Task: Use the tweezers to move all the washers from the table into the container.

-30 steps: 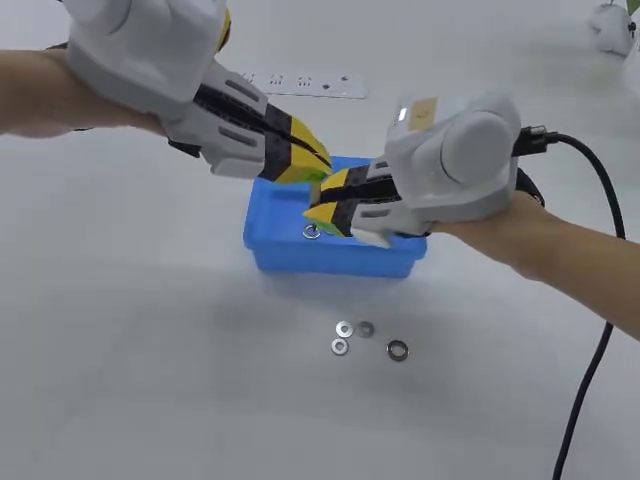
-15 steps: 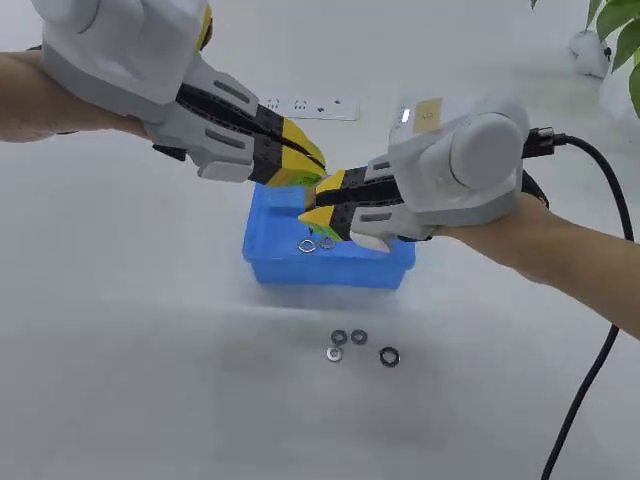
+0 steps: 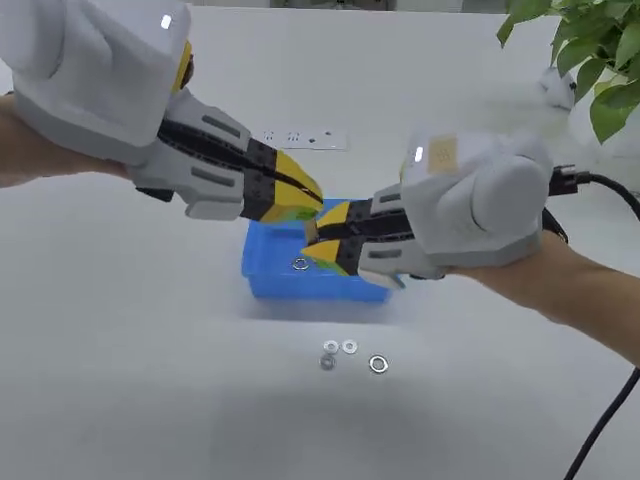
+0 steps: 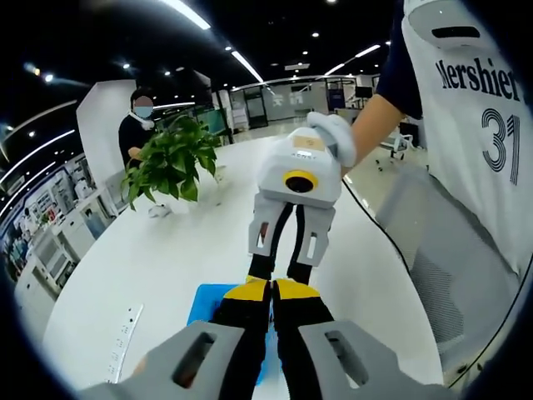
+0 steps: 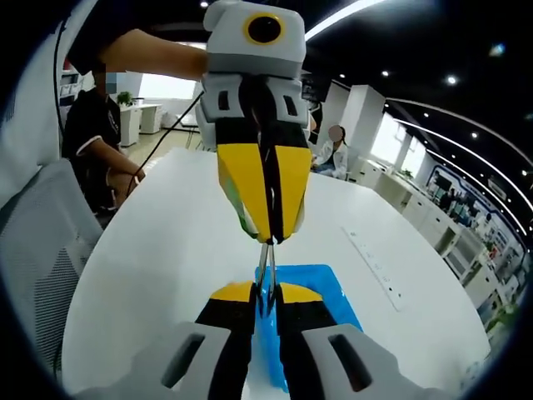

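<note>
Tweezers (image 5: pixel 267 267) still over container (image 3: pixel 268 280); left gripper (image 3: pixel 312 198), right gripper (image 3: pixel 312 238) jaws both clamped on them.

An open-plan office is showing here: strip lights (image 4: pixel 250 65) are running across a dark ceiling, a person (image 5: pixel 96 137) is sitting beside a long white bench (image 4: pixel 208 242), a plant (image 4: pixel 171 162) is standing on it.

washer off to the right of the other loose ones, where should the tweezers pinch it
Pinch the washer across its ring, probably on its right side: one tip of the tweezers through the hole, the other outside the rim, from above. It lies flat on the table, so its edge offers little, and that side faces away from the other washers.
</note>
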